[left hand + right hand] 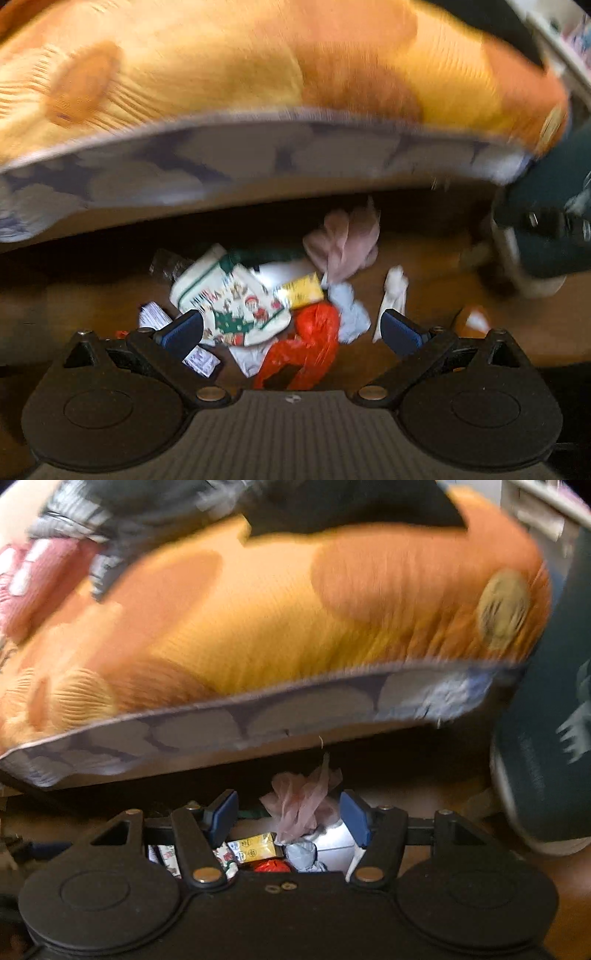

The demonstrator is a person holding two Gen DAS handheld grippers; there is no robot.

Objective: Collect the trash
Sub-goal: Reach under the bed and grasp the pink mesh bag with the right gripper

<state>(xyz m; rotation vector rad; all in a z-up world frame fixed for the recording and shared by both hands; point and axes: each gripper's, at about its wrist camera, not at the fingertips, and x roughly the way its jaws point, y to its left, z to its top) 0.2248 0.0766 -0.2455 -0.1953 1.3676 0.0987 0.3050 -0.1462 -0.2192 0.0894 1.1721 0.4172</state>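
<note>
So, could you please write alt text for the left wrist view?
The open left tool hangs over a floor pile: a crumpled red plastic bag, a white Christmas-print bag and a yellow carton, beside an orange-covered mattress.

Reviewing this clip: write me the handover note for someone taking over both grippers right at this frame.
Left gripper: open, empty, hovering over the trash pile on the brown floor.
Right gripper: open, empty, lined up with the pink crumpled bag, not touching it as far as the blur shows.
Trash, all in one heap by the orange bed cover: Christmas-print bag, red plastic bag, yellow carton, pale blue wad, white tissue.
Done: nothing visibly picked up.
Left: grab every piece; no bin is in view.
</note>
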